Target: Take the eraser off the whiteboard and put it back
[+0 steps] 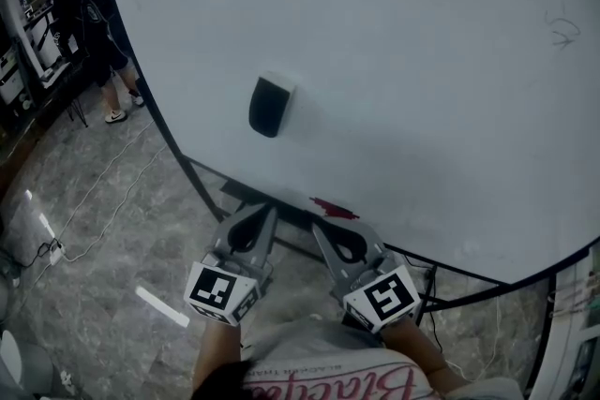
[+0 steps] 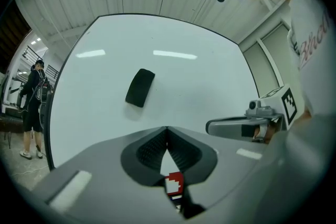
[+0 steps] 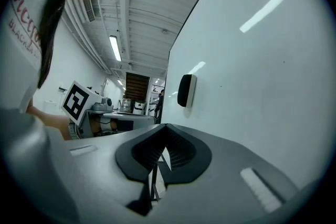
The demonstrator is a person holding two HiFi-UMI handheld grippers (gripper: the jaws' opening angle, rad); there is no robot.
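A black eraser [image 1: 270, 105] with a white back clings to the whiteboard [image 1: 422, 61], left of the board's middle; it also shows as a dark block in the left gripper view [image 2: 140, 87] and edge-on in the right gripper view [image 3: 186, 90]. Both grippers hang side by side below the board's lower edge, well short of the eraser. My left gripper [image 1: 268, 213] is shut with nothing between its jaws [image 2: 167, 129]. My right gripper [image 1: 316, 225] also has its jaws together and empty [image 3: 166, 126].
A red mark [image 1: 332, 208] sits on the board's lower edge between the grippers. The board's black stand legs [image 1: 234, 192] run under it over a grey marble floor with cables [image 1: 94, 220]. A person [image 1: 89, 23] stands at far left by a bench.
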